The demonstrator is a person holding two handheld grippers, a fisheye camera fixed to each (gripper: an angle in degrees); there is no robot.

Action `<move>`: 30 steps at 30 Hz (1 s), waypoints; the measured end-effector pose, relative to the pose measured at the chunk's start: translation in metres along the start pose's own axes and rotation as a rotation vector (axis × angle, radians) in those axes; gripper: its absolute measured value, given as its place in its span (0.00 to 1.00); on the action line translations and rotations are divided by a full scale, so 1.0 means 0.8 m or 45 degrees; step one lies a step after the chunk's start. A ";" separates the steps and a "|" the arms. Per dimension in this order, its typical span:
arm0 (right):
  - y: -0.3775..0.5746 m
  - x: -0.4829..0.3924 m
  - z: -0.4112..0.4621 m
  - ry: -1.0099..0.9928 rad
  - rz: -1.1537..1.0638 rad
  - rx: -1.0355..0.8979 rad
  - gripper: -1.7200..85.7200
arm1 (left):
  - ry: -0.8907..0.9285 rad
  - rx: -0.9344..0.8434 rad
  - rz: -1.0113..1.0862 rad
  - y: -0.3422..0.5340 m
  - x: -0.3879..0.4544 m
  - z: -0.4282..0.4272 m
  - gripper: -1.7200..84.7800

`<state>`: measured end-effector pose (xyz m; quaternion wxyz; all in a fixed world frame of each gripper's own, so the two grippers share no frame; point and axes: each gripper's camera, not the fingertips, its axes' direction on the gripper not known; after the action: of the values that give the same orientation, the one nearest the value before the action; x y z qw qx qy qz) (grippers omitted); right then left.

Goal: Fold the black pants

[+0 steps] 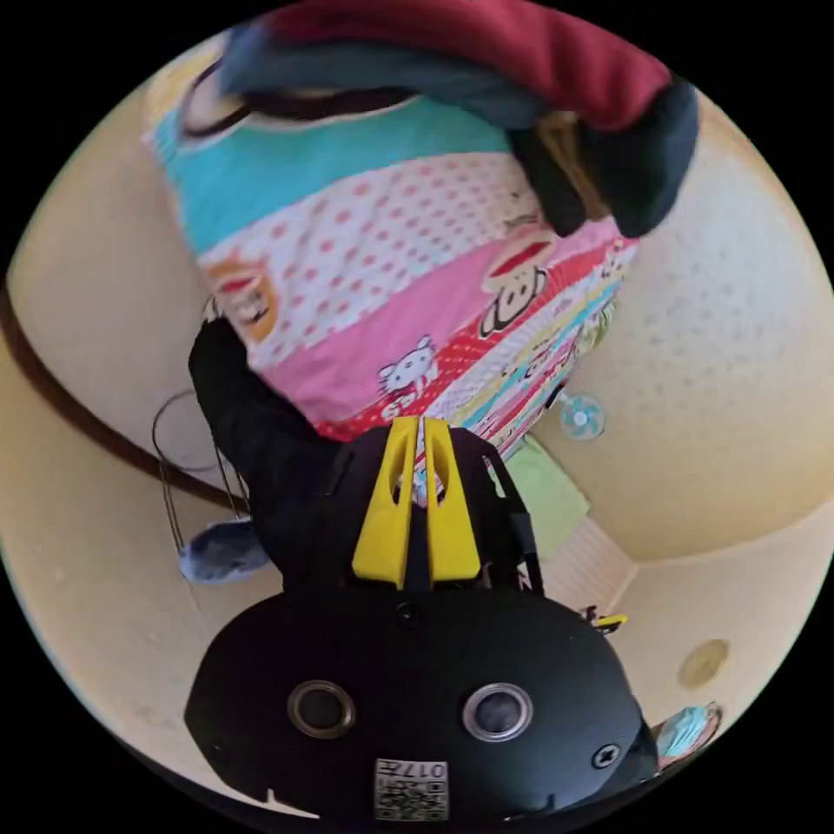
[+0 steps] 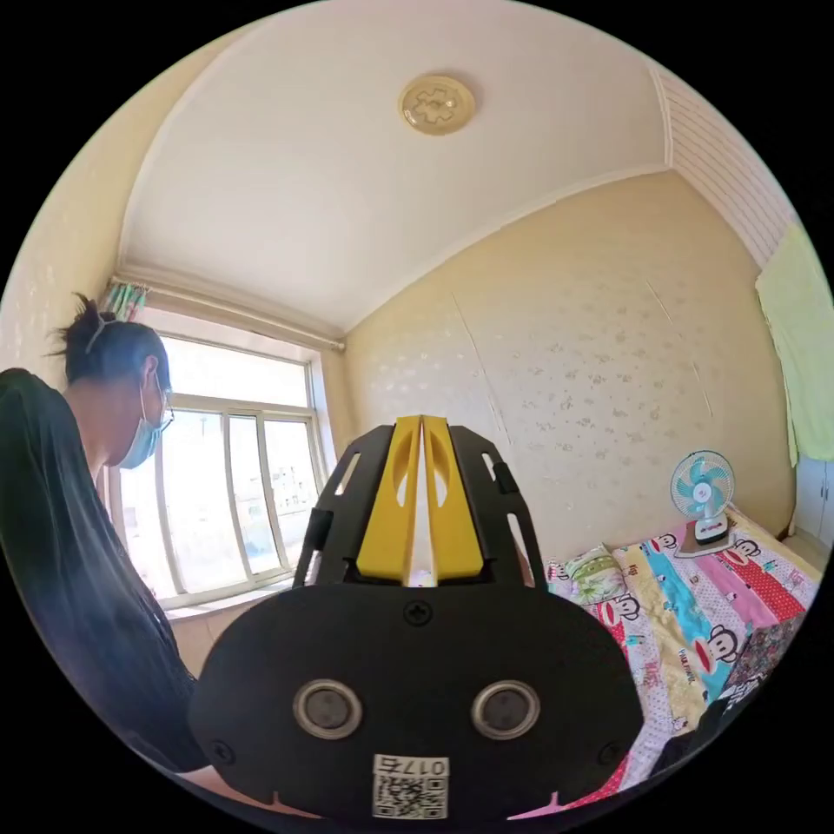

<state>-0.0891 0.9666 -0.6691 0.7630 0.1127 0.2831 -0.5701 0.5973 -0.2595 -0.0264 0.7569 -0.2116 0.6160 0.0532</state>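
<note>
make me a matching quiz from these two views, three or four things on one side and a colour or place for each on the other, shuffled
Things:
1. gripper jaws
2. small fan
3. ceiling light
4. cloth on the wall

Colours or places:
A. light green
B. standing on the bed by the wall
C. yellow
D. round, on the ceiling

Pairs: 1-C, 2-B, 3-D, 4-A

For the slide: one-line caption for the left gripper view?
Left tool, jaws together, held over a cartoon-print bedsheet, black pants at its edge.
</note>
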 end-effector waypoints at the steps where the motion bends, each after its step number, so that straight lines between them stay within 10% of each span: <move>1: 0.011 -0.015 0.009 -0.036 0.013 0.006 0.03 | -0.086 0.063 0.169 -0.015 0.052 -0.029 0.04; 7: 0.077 -0.094 0.005 -0.051 0.035 0.047 0.03 | -0.312 0.751 0.455 -0.050 0.180 -0.197 0.12; 17: 0.109 -0.210 -0.050 0.309 -0.169 -0.043 0.03 | 0.024 0.812 -0.050 -0.095 0.113 -0.198 0.10; 21: 0.134 -0.235 -0.024 0.349 -0.270 -0.179 0.03 | 0.466 0.441 0.513 -0.049 0.170 -0.156 0.05; 27: 0.178 -0.235 0.034 0.346 -0.317 -0.296 0.03 | -0.265 -0.436 1.393 0.140 0.264 0.035 0.03; 30: 0.202 -0.210 0.039 0.161 -0.175 -0.198 0.03 | -0.263 -0.999 1.449 0.234 0.223 0.137 0.06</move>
<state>0.0394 1.1390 -0.5744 0.7092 0.0694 0.3810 -0.5891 0.6746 -0.0799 -0.2275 0.5338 -0.1078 0.4912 0.6798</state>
